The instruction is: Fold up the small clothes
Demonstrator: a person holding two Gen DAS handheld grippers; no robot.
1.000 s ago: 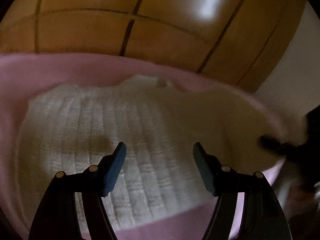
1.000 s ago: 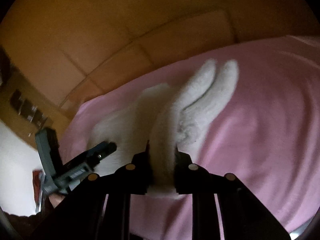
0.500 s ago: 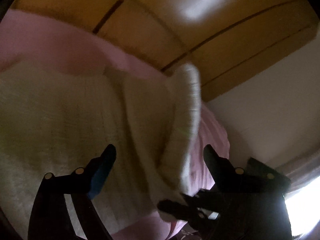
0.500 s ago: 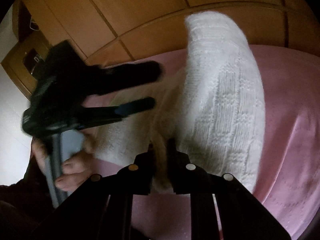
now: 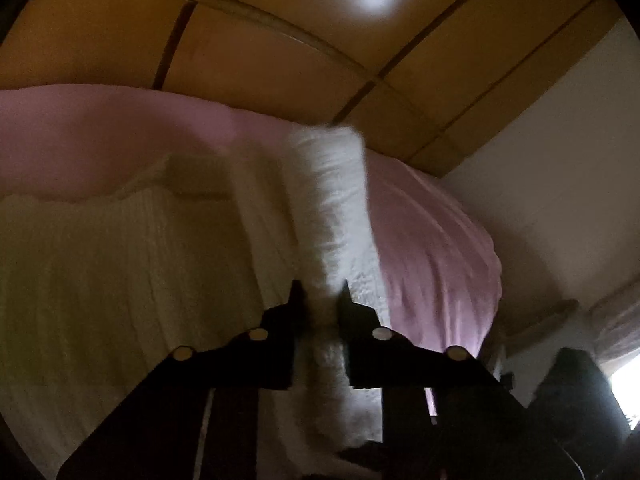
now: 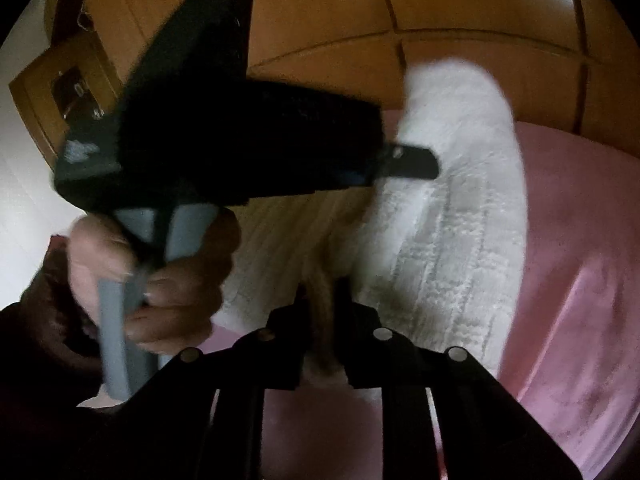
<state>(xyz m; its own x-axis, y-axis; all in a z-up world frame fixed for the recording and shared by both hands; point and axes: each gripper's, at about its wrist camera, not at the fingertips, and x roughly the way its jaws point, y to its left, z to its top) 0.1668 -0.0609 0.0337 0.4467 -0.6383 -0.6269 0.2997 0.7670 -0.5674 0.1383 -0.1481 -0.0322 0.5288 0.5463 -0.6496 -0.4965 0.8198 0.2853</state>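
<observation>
White knit fills both views: the small sweater (image 5: 120, 272) lies on the pink bedspread (image 5: 432, 248), its right-hand part lifted into a ridge. A second ago my left gripper (image 5: 320, 300) hung open over the flat body; now it is clamped on that raised fold beside my right gripper (image 6: 322, 300), also pinched on the fabric. With both holding, I judge the fold can be carried across the body.
</observation>
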